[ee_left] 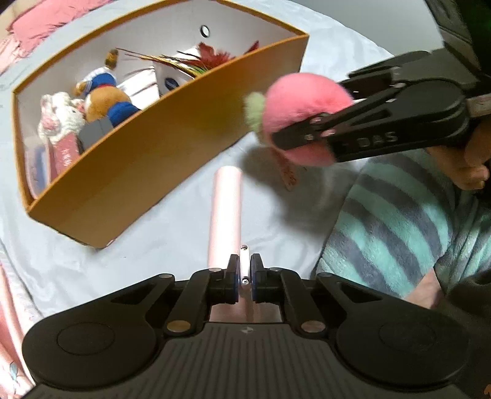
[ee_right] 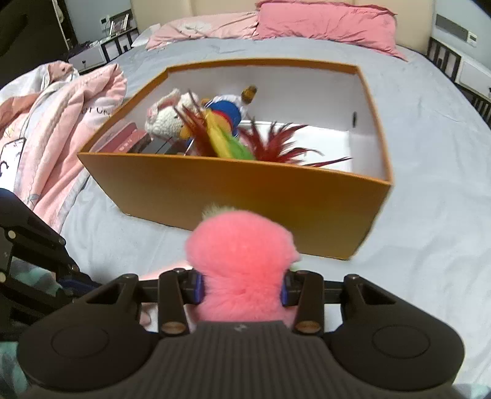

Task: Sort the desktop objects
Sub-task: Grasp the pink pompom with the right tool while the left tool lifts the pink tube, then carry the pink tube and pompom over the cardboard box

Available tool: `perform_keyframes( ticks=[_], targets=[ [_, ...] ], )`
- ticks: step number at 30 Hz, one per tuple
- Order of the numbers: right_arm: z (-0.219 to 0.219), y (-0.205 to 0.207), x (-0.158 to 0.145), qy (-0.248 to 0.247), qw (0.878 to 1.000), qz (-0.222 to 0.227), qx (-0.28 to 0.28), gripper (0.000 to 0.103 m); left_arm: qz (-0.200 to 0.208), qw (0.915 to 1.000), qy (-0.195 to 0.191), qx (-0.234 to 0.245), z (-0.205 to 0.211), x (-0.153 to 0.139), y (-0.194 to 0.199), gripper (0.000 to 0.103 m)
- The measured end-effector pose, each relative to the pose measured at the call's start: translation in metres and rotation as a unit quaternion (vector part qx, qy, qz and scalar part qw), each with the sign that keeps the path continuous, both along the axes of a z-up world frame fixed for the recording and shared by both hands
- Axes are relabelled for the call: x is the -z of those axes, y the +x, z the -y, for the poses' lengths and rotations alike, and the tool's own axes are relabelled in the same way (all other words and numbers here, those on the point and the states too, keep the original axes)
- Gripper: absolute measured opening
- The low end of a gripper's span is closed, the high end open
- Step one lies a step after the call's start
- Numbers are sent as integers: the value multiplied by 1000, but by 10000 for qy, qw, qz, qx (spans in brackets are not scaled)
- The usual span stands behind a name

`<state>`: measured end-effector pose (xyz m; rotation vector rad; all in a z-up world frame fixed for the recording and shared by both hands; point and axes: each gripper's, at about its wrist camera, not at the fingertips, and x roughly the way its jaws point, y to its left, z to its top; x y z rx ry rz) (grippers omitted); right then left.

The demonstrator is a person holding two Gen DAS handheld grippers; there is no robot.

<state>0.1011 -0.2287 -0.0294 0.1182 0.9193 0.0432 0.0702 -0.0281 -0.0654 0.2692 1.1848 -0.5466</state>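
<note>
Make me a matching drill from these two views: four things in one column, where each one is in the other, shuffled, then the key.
Things
1. pink plush ball
2. pink tube
3. white plush rabbit
4. pink pillow

Places
A. inside the orange box
B. clamped in the left gripper
C. at the head of the bed, beyond the box
D. clamped in the right gripper

Pairs: 1-D, 2-B, 3-A, 4-C
</note>
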Motion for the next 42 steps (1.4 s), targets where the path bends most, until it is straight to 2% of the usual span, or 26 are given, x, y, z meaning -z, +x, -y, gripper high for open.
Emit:
perform_keyframes(
  ticks=[4,12,19,23,29,34,38,42],
  targets=[
    [4,-13,-11,-76,9999,95,99,44,140,9999,-5,-75,0,-9,-9,7],
    [9,-33,-27,-101,9994,277,179,44,523,9981,-327,-29,3,-42,-27,7],
    [17,-46,-45,-78,9987,447,247,44,573,9953,-728,-284,8,-73,-18,7],
    [25,-48,-66,-54,9976,650,212,44,700,9919,-944,-485,10,-96,-10,7],
    [41,-44,-100,12,9942,1047,243,44,802,9805,-1501,-985,4,-127,23,6],
    [58,-29,-117,-70,9915,1261,309,43,865,9661,-1914,-1499,1,-141,65,6],
    [76,-16,-126,-80,9893,1388,448,43,758,9509,-2306,-1920,-1,-138,104,6],
    [92,4,-124,-51,9889,1381,542,43,562,9394,-2494,-2285,3,-120,140,6]
  ],
)
